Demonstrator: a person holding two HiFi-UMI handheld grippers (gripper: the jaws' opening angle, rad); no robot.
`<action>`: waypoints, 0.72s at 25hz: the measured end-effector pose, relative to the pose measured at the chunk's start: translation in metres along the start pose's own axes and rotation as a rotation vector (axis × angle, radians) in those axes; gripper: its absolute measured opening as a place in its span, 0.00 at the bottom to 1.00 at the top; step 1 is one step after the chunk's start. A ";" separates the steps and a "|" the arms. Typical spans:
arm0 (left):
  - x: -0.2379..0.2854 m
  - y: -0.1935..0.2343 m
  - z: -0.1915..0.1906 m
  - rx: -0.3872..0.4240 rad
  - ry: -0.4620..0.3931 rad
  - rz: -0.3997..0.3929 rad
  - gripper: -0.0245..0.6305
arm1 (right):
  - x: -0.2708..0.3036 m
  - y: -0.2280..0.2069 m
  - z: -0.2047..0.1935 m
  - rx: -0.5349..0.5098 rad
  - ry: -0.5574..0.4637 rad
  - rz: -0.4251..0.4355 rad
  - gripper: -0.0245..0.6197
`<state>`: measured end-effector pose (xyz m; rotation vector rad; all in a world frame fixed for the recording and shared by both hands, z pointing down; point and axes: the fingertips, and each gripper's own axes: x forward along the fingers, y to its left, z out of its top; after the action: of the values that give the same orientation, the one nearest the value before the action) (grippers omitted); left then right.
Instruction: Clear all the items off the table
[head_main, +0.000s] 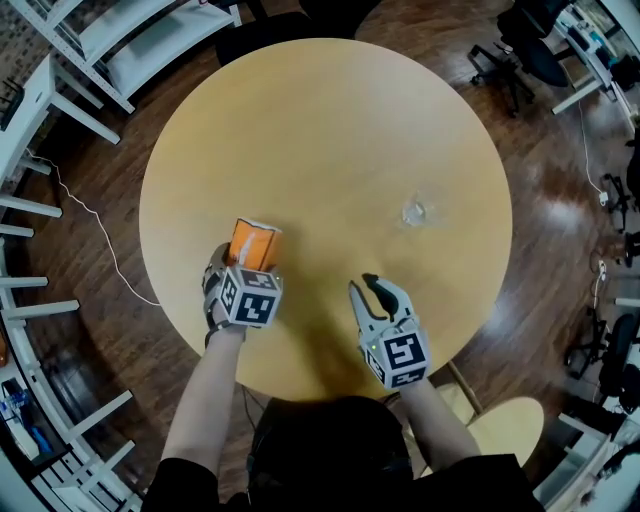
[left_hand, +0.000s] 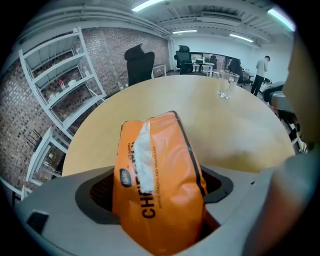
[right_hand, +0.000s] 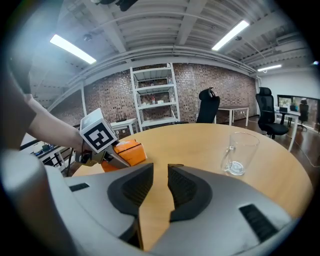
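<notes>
— On the round light-wood table (head_main: 330, 120), what do we still have?
— Two items. We see an orange foil snack bag (head_main: 255, 243) with black print, standing near the edge on our left. A clear glass mug (head_main: 414, 212) with a handle sits right of centre, well apart from the bag.
— And the left gripper (left_hand: 160, 185)?
— Jaws wide apart, one on each side of the bag, with the bag deep between them. We see no dent or squeeze in the foil, so we read it as not clamped.
— And the right gripper (right_hand: 160, 172)?
— Jaws nearly together with a narrow gap. Only bare tabletop shows through it, so it's empty. It's at the near edge in front of us, pointing toward the middle of the table. The mug is ahead and to its right, not touching.
— Surroundings?
— We have a dark wood floor (head_main: 545, 230), white shelving racks (left_hand: 60, 85) against a brick wall (left_hand: 107, 60), and black office chairs (left_hand: 139, 62) beyond the table.
</notes>
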<state>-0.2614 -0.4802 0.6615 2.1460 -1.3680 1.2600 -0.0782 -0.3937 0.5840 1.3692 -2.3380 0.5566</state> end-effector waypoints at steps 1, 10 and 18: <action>-0.001 0.001 0.000 -0.007 -0.003 0.000 0.75 | -0.002 0.001 0.000 -0.005 -0.004 0.001 0.19; -0.049 0.015 0.018 -0.154 -0.143 0.004 0.77 | -0.025 0.005 0.011 -0.012 -0.045 -0.012 0.19; -0.168 0.067 0.028 -0.361 -0.494 0.145 0.34 | -0.056 0.022 0.044 -0.073 -0.144 -0.024 0.19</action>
<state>-0.3309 -0.4339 0.4987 2.1996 -1.8045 0.4705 -0.0771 -0.3655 0.5156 1.4445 -2.4250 0.3729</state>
